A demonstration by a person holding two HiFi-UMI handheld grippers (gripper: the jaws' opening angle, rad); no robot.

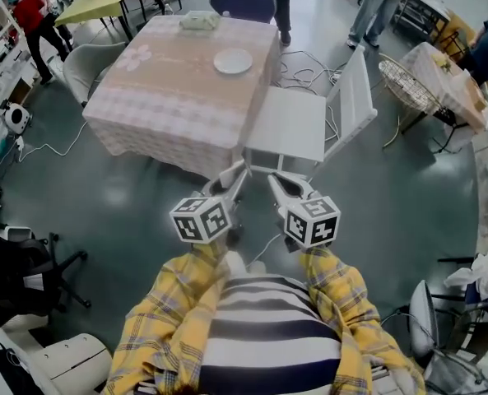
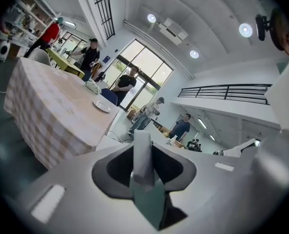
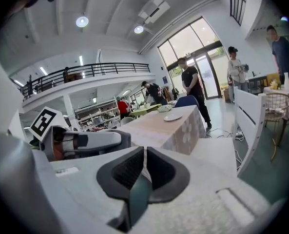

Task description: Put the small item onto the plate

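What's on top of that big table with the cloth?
A white plate and a pale item near the far edge. A checked cloth hides the tabletop itself.

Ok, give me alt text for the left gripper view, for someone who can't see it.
The left claw grips a small pale piece upright between its jaws. Beyond, to the left, stands a table in a checked cloth with a white plate on it; people stand by tall windows behind.

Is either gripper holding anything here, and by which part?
The left gripper clamps a small pale item by its lower end; its top sticks out above the jaws. The right gripper is shut and empty.
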